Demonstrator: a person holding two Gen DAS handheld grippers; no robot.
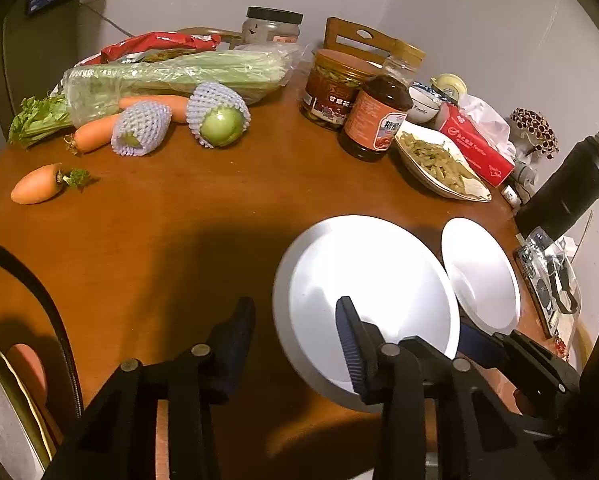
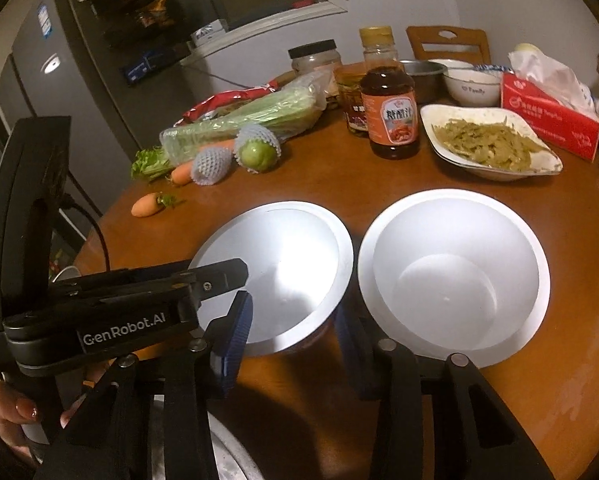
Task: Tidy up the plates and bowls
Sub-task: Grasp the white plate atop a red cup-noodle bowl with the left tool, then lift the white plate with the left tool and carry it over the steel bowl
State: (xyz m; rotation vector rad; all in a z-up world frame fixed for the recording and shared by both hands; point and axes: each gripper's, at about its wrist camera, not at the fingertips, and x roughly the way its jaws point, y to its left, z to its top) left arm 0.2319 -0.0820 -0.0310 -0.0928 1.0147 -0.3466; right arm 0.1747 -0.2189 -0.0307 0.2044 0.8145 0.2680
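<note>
The left tongs straddle the near rim of the metal plate, not pinching it. The right tongs gape between that plate and the white bowl just beside it on the table. Farther back stands a sauce bottle.
</note>
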